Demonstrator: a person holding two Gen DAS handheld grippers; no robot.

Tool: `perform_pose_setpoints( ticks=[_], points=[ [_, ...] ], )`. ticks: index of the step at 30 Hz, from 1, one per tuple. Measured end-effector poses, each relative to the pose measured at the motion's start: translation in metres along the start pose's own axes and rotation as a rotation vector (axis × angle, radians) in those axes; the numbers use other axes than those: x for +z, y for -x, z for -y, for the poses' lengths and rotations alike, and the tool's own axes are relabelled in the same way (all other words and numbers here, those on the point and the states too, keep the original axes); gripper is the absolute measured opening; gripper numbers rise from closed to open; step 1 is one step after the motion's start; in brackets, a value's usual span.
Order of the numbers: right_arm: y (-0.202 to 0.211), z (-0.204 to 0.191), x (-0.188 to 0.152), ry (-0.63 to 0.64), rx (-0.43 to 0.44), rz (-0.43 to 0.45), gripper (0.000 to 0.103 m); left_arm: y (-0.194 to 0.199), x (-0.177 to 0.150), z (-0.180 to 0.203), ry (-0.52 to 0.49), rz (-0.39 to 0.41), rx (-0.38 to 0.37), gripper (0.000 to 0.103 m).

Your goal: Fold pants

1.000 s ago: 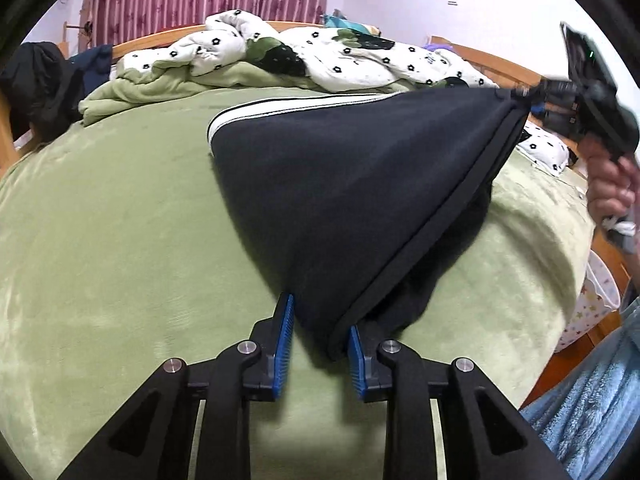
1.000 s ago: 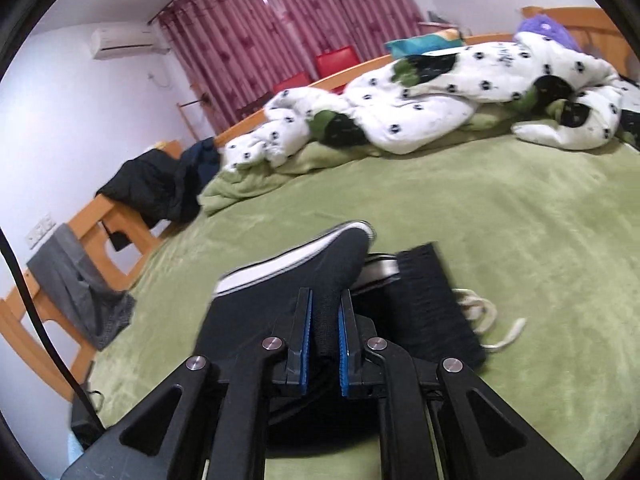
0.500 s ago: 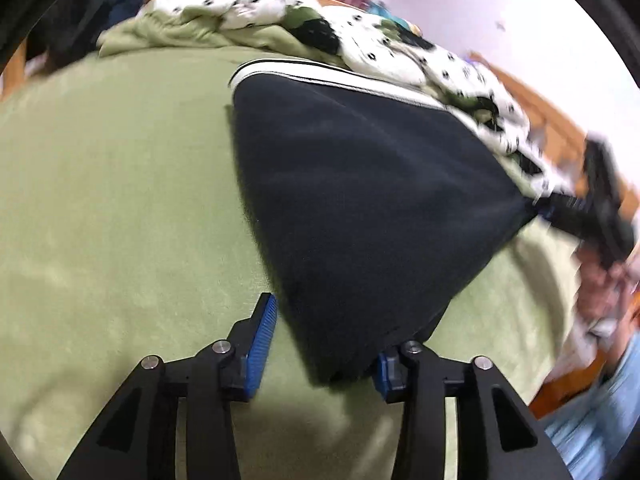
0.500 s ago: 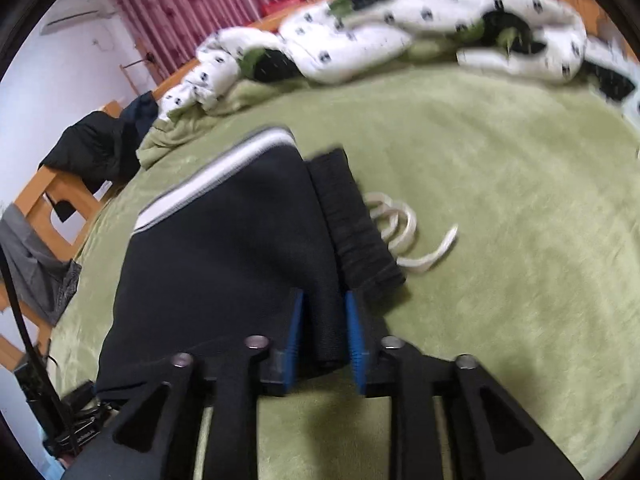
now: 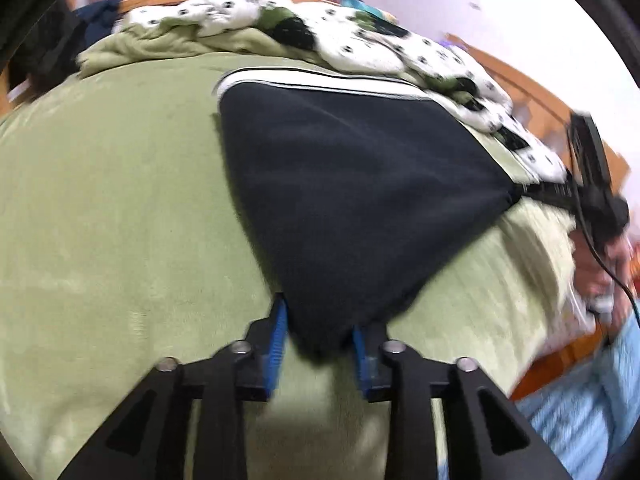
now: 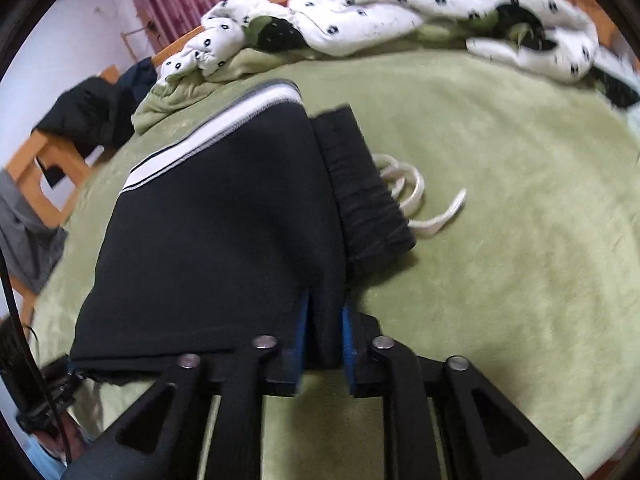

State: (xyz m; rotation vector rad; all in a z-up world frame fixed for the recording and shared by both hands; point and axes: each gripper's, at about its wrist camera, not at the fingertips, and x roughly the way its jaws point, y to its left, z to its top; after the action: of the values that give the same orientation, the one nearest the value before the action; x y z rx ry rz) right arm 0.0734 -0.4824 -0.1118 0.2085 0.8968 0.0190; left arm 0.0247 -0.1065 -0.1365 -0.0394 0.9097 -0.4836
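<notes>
The black pants [image 5: 352, 192] with a white side stripe lie folded on the green bed, also seen in the right wrist view [image 6: 224, 232]. My left gripper [image 5: 320, 320] has its blue pads spread wide around one near corner of the fabric. My right gripper [image 6: 324, 320] grips the other near corner between its blue pads, beside the ribbed waistband [image 6: 364, 196] and the white drawstring [image 6: 416, 196]. The right gripper also shows at the right of the left wrist view [image 5: 516, 196], holding the stretched corner.
A white spotted duvet [image 6: 400, 16] and a green blanket [image 5: 160, 48] are heaped at the far side of the bed [image 5: 100, 208]. Dark clothes [image 6: 92, 116] hang on a wooden chair at the left. The bed's wooden frame [image 5: 556, 376] runs along the right edge.
Both grippers have lowered the held edge onto the bed, laying the pants flat over the lower layer. The left jaws have widened from about a second ago; the right jaws have parted slightly.
</notes>
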Motion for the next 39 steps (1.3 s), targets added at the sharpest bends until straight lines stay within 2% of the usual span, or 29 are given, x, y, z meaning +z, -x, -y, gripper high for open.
perform_pose_setpoints(
  ticks=[1,3,6,8,10,13,17,19,21,22,26,28,30,31,32,33,35,37,39],
  points=[
    [0.009,-0.002,0.002,0.008,-0.008,0.035,0.031,0.009,-0.002,-0.002,-0.014,0.003,-0.016,0.036],
    [0.026,-0.007,0.006,0.029,-0.018,0.125,0.048,0.023,-0.002,-0.006,-0.017,0.026,-0.031,0.051],
    [0.029,-0.013,0.023,0.062,-0.045,0.192,0.063,0.036,0.008,-0.019,0.03,0.071,-0.051,0.058],
    [0.02,-0.018,0.041,0.053,-0.049,0.197,0.068,0.033,0.024,-0.032,0.081,0.072,-0.074,0.062],
    [0.003,-0.021,0.059,0.026,-0.051,0.166,0.07,0.021,0.045,-0.044,0.14,0.053,-0.079,0.062],
    [-0.027,-0.026,0.075,0.035,-0.034,0.09,0.07,0.001,0.072,-0.054,0.167,0.03,-0.116,0.062],
    [-0.07,-0.022,0.08,0.03,-0.115,-0.016,0.07,-0.046,0.091,-0.067,0.201,-0.031,-0.113,0.062],
    [-0.082,-0.011,0.074,-0.03,-0.094,-0.041,0.078,-0.071,0.083,-0.075,0.259,-0.061,-0.145,0.065],
    [-0.086,-0.003,0.071,-0.085,-0.043,-0.049,0.08,-0.082,0.073,-0.085,0.346,-0.01,-0.211,0.073],
    [-0.087,-0.001,0.071,-0.089,-0.033,-0.054,0.08,-0.083,0.074,-0.084,0.347,0.006,-0.218,0.073],
    [-0.093,-0.001,0.075,-0.099,0.015,-0.083,0.08,-0.097,0.096,-0.075,0.301,-0.047,-0.204,0.073],
    [-0.095,0.0,0.078,-0.122,0.075,-0.12,0.074,-0.107,0.108,-0.079,0.362,-0.063,-0.216,0.065],
    [-0.09,0.003,0.082,-0.136,0.106,-0.122,0.057,-0.113,0.113,-0.084,0.416,-0.082,-0.214,0.041],
    [-0.085,0.002,0.082,-0.13,0.113,-0.115,0.052,-0.113,0.115,-0.084,0.412,-0.082,-0.216,0.037],
    [-0.076,0.002,0.083,-0.136,0.137,-0.089,0.037,-0.11,0.115,-0.083,0.39,-0.07,-0.208,0.029],
    [-0.066,0.001,0.085,-0.148,0.177,-0.072,0.029,-0.102,0.116,-0.078,0.343,-0.049,-0.184,0.022],
    [-0.051,-0.009,0.086,-0.151,0.216,-0.029,0.024,-0.088,0.122,-0.076,0.317,-0.02,-0.19,0.018],
    [-0.037,-0.034,0.087,-0.114,0.19,0.015,0.024,-0.075,0.128,-0.085,0.37,-0.015,-0.242,0.016],
    [-0.029,-0.052,0.087,-0.122,0.211,0.042,0.023,-0.064,0.134,-0.095,0.392,-0.006,-0.253,0.015]
  ],
)
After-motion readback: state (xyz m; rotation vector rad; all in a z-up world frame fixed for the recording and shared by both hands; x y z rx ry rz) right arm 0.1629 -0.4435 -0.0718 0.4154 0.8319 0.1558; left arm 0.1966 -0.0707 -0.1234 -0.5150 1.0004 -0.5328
